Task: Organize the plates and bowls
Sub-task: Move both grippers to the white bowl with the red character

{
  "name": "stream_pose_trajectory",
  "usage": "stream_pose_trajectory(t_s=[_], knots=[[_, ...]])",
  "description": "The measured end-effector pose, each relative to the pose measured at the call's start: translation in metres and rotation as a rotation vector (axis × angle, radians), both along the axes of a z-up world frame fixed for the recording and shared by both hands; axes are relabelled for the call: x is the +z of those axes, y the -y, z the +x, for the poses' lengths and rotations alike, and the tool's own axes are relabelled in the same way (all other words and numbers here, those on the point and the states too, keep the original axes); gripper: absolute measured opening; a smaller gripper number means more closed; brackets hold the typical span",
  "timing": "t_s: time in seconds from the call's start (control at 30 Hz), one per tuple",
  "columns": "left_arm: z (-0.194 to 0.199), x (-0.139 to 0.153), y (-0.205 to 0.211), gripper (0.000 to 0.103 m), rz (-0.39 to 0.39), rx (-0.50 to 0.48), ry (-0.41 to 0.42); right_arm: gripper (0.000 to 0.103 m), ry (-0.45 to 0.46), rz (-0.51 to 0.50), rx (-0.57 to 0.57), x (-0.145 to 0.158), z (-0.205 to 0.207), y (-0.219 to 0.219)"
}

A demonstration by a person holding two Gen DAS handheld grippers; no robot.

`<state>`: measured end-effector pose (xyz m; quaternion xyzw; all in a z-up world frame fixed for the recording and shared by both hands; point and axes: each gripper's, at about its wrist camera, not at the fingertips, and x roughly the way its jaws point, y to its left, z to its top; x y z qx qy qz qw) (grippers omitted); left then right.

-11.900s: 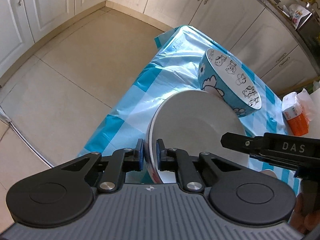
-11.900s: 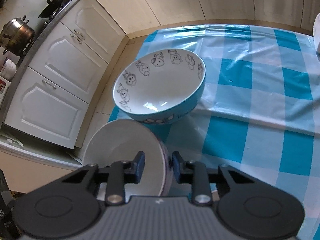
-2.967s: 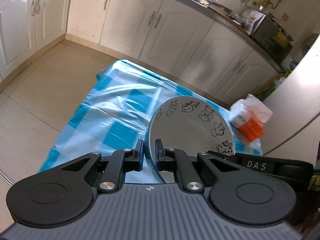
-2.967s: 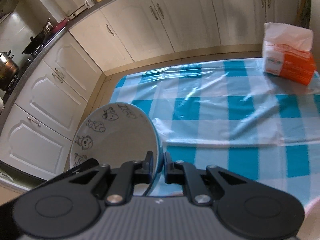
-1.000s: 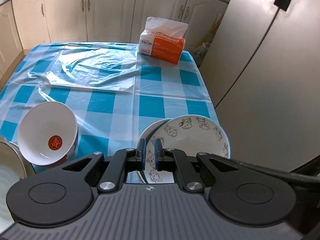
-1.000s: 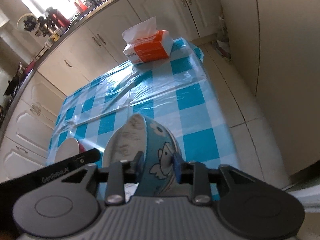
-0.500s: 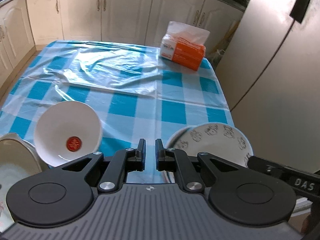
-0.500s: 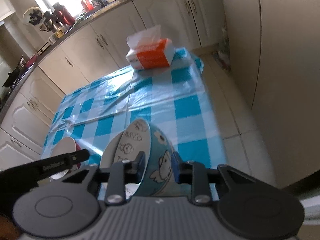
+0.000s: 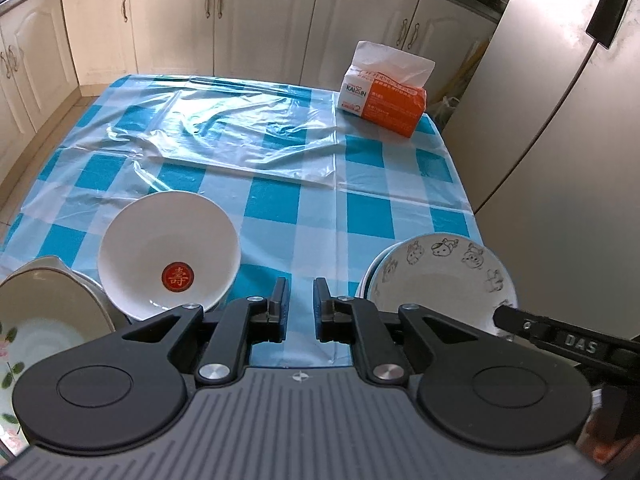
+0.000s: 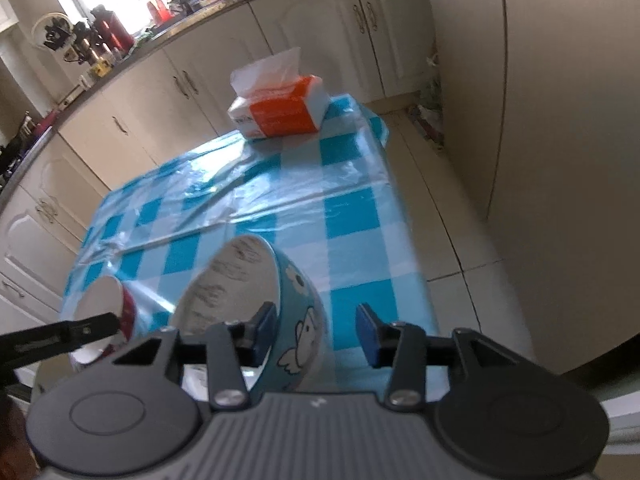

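Now sitting on the desk (image 9: 404, 176) near its right front corner instead of hanging between two grippers: cartoon bowl (image 9: 444, 276), nested on a white plate (image 9: 366, 276) whose rim is peeking out at its left. Left gripper (image 9: 300, 306) pulled clear of the bowl's rim since a second ago, fingers opening slightly, nearly together, holding nothing, only checked cloth showing in the narrow gap. Right gripper (image 10: 316, 330) opening too, fingers spreading; bowl's wall lying between them, near the left finger (image 10: 264, 320) but well apart from the right one, so no longer pinched.

Judging progress: one bowl-on-plate set placed, release almost finished. Remaining, as far as visible: white bowl (image 9: 168, 256) with a red seal at its bottom, standing at the left front of the desk, and beside it a floral plate (image 9: 36, 332) leaning at the left edge, both unsorted. Tissue pack (image 9: 384, 92) sitting at the far right, well apart from the dishes. Likely next: backing the right fingers off, then reaching for the white bowl.
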<state>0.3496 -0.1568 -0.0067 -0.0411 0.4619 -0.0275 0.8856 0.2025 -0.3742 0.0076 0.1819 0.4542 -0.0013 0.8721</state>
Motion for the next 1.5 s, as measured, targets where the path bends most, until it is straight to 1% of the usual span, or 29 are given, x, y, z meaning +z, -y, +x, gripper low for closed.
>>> stream_pose_trajectory(t_s=[0.1,0.17,0.3,0.33,0.37,0.4,0.43,0.5,0.57,0.63,0.7,0.77,0.8,0.93,1.0,1.07,1.13,1.27,1.5], knots=[[-0.002,0.0,-0.003,0.01,0.003,0.004,-0.006,0.042,-0.036,0.056,-0.045,-0.012,0.001,0.01],[-0.003,0.0,-0.005,0.011,0.003,0.008,-0.013,0.043,-0.034,0.083,-0.053,-0.013,-0.001,0.013],[-0.004,0.001,-0.009,0.013,0.004,0.009,-0.016,0.045,-0.025,0.073,-0.056,-0.008,-0.002,0.011],[-0.005,0.001,-0.01,0.017,0.007,0.008,-0.016,0.049,-0.02,0.075,-0.06,-0.006,-0.003,0.011],[-0.006,0.002,-0.011,0.024,0.01,0.006,-0.016,0.052,-0.015,0.076,-0.067,-0.003,-0.004,0.011],[-0.006,0.003,-0.011,0.027,0.015,0.003,-0.014,0.06,-0.007,0.073,-0.071,0.0,-0.005,0.011],[-0.007,0.003,-0.011,0.03,0.017,0.002,-0.012,0.066,0.005,0.067,-0.07,0.003,-0.007,0.011],[-0.008,0.004,-0.012,0.034,0.013,-0.004,-0.01,0.071,0.03,0.036,-0.059,0.01,-0.009,0.007],[-0.009,0.005,-0.013,0.044,0.007,-0.008,-0.008,0.075,0.046,0.006,-0.048,0.017,-0.01,0.002],[-0.01,0.006,-0.013,0.05,0.004,-0.011,-0.001,0.079,0.062,-0.001,-0.033,0.023,-0.011,-0.003],[-0.012,0.007,-0.014,0.052,0.007,-0.015,0.009,0.081,0.072,-0.009,-0.017,0.028,-0.011,-0.008],[-0.013,0.009,-0.015,0.059,0.009,-0.02,0.015,0.084,0.078,-0.02,-0.002,0.032,-0.013,-0.014],[-0.014,0.009,-0.016,0.061,0.009,-0.02,0.017,0.086,0.081,-0.022,0.005,0.032,-0.012,-0.017],[-0.019,0.013,-0.024,0.077,0.005,-0.021,0.025,0.092,0.097,-0.027,0.032,0.039,-0.014,-0.03],[-0.022,0.014,-0.029,0.08,0.005,-0.022,0.029,0.093,0.102,-0.027,0.045,0.041,-0.016,-0.035],[-0.025,0.016,-0.035,0.086,-0.001,-0.023,0.028,0.095,0.108,-0.028,0.061,0.044,-0.017,-0.042],[-0.028,0.019,-0.041,0.09,-0.006,-0.022,0.031,0.098,0.113,-0.031,0.071,0.048,-0.018,-0.048],[-0.033,0.028,-0.057,0.093,-0.04,-0.012,0.043,0.099,0.12,-0.027,0.095,0.054,-0.02,-0.06],[-0.038,0.041,-0.089,0.098,-0.075,0.045,0.077,0.1,0.127,-0.021,0.155,0.061,-0.017,-0.089]])
